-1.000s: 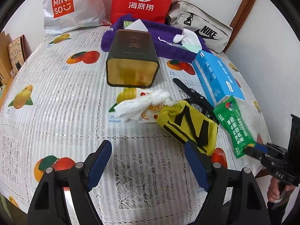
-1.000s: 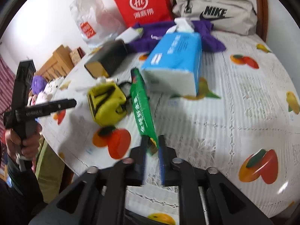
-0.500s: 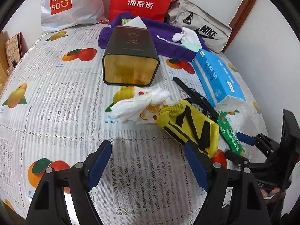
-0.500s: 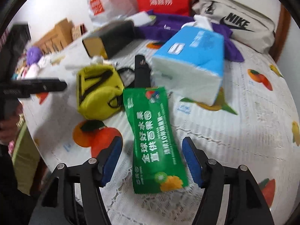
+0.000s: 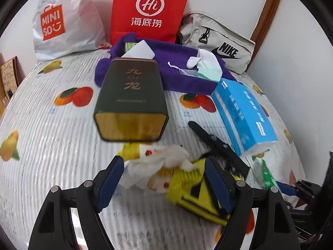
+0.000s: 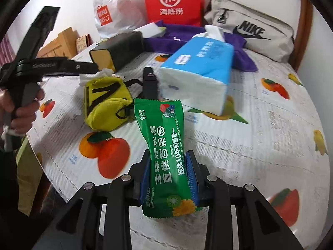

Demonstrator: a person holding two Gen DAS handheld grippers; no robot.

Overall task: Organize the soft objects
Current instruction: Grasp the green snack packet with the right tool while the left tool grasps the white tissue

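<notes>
One green packet [image 6: 164, 145], one yellow pouch [image 6: 106, 104], one blue tissue pack [image 6: 199, 73], one tin [image 5: 131, 102]; perhaps two carrier bags [image 5: 149, 10].

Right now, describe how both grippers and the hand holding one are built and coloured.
Both match: the left gripper and right gripper have black angular linkage arms with silver round pivot pins, ending in blue ribbed pads on the fingers. In the right wrist view the left one shows a black pistol-style handle with embossed lettering too blurred to read, gripped by a bare hand. No cables visible.

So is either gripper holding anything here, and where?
The right gripper clamps the green plastic wet-wipe packet across its lower half. The left gripper is open, holding nothing.
</notes>
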